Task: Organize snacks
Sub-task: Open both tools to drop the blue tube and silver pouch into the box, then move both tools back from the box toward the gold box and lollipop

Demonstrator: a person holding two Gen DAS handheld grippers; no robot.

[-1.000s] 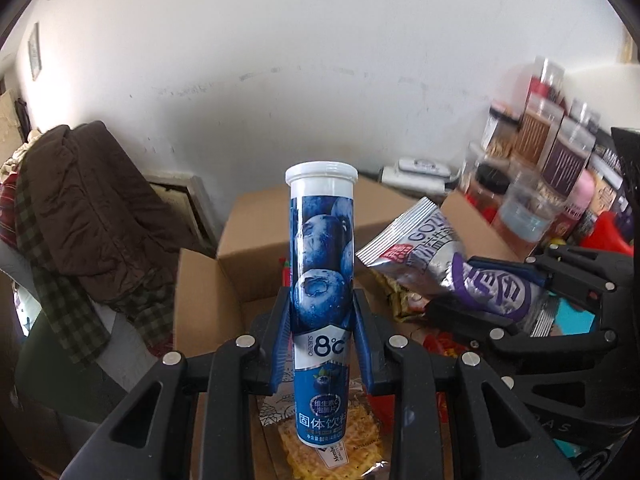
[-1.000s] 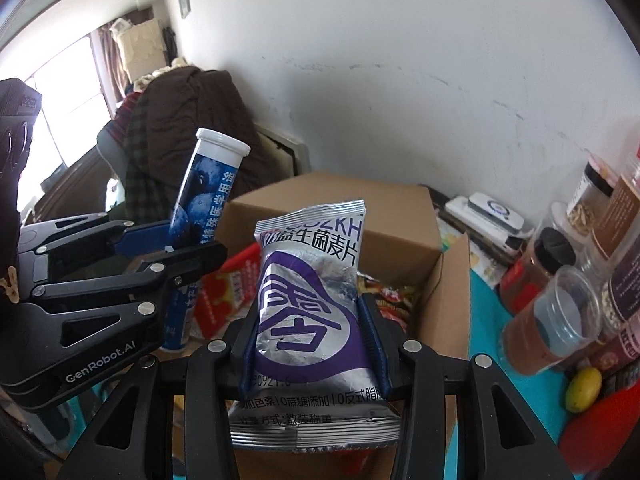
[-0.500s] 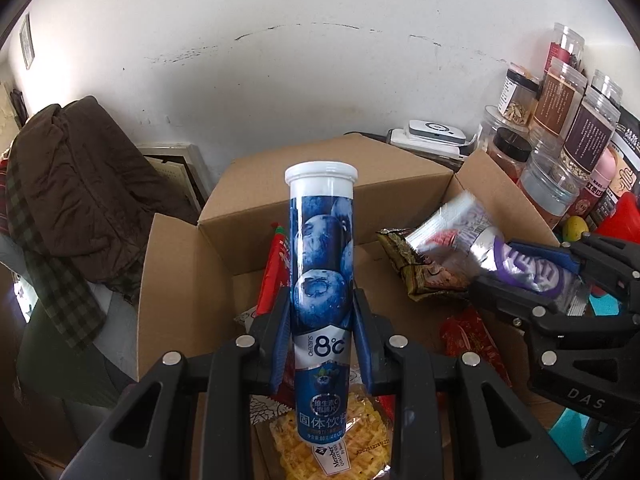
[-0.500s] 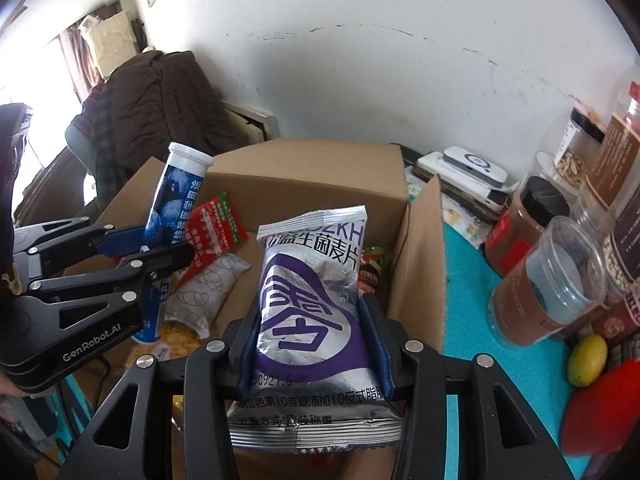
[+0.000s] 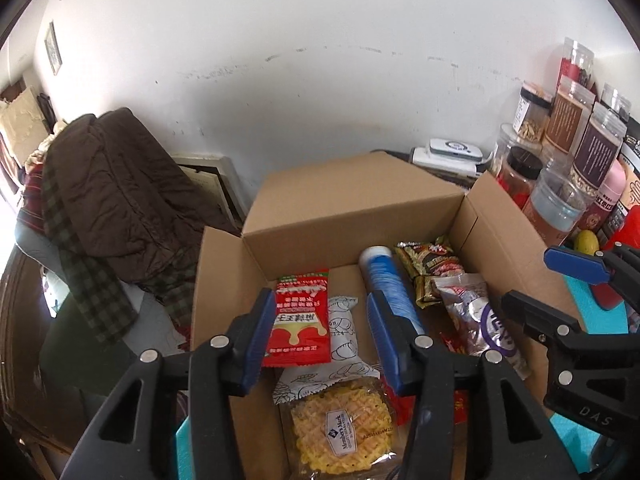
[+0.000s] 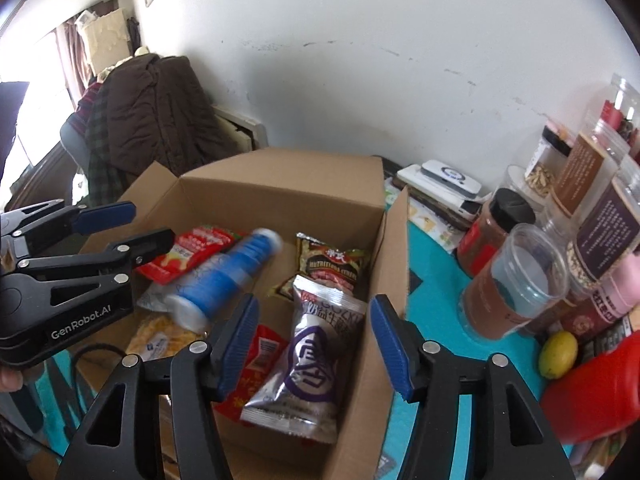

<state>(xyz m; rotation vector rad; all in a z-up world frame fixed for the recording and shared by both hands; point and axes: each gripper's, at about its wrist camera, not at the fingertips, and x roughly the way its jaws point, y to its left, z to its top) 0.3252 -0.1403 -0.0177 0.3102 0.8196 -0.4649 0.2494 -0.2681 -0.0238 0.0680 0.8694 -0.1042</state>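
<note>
Both tools hang over an open corrugated cardboard box (image 5: 352,216), its plain brown flaps standing up on all sides. The left gripper (image 5: 320,332) has let go: its ribbed blue pads are spreading apart with nothing pressed between them, and just ahead of its right-hand finger the blue tube (image 5: 386,284), a smooth cylinder with a white cap, lies tilted among the packets; it shows smeared in both views, so whether it has come to rest I cannot tell. Under and between the left fingers sits a flat red sachet (image 5: 300,324) with glossy film and crimped ends, beside it a white printed wrapper (image 5: 342,332), and nearer the tool a clear pack of yellow waffle-grid crisps (image 5: 344,432). The right gripper (image 6: 312,344) is likewise released and widening, its black hinged arms and blue pads clear of the silver foil packet (image 6: 312,356), which lies crinkled inside the box directly below the gap, a purple roundel on its face. Beyond that packet, further from the tool, a dark gold-edged cereal pouch (image 6: 332,268) leans against the far wall. To the right of the right gripper, outside the box on a teal mat (image 6: 432,280), stand clear plastic jars (image 6: 516,280) with brown labels and a small yellow lemon-shaped object (image 6: 558,354).
</note>
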